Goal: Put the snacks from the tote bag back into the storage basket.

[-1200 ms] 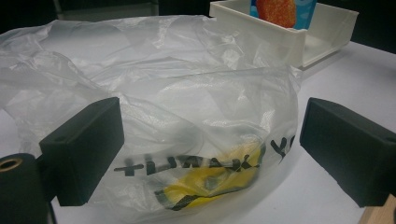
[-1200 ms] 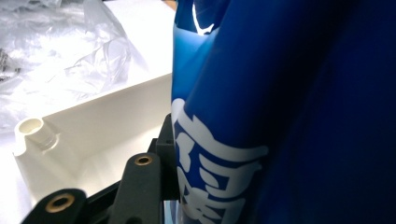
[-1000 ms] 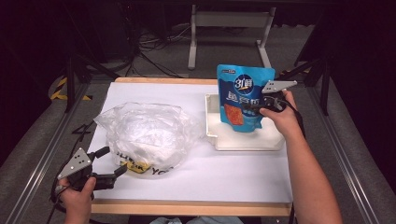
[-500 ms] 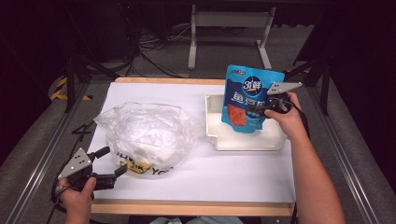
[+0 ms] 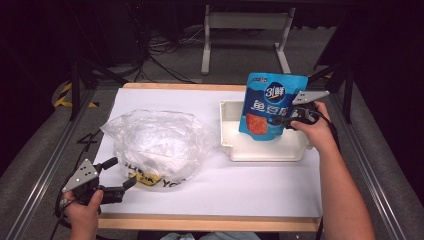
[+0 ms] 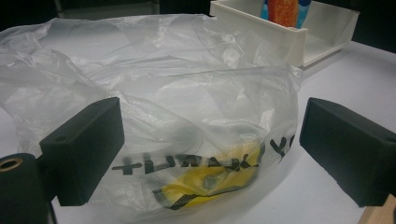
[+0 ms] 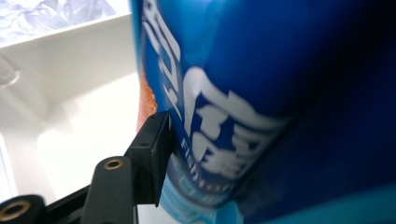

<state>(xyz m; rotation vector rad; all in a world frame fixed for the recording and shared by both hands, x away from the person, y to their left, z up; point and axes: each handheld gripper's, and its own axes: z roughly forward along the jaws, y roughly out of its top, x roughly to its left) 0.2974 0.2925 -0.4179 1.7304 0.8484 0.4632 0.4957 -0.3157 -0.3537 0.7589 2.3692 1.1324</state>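
A blue snack pouch (image 5: 269, 106) with white lettering and an orange picture stands upright over the white tray (image 5: 235, 150) at the right of the table. My right gripper (image 5: 286, 121) is shut on the pouch's right edge, and in the right gripper view the pouch (image 7: 261, 102) presses against the one black jaw that shows. A crumpled clear plastic bag (image 5: 155, 140) with black lettering and something yellow inside lies at the table's left. My left gripper (image 5: 120, 172) stands open at the bag's near edge. In the left gripper view the bag (image 6: 187, 121) lies between the spread jaws.
The table is covered with white paper (image 5: 260, 185), its wooden front edge (image 5: 210, 222) near me. Metal rails run along both sides. Beyond the far edge are a metal stand (image 5: 245, 30) and cables on the floor. The tray's corner (image 6: 280, 32) rises behind the bag.
My right gripper has carried the pouch a little up and to the right over the tray. The left gripper and the bag have barely moved.
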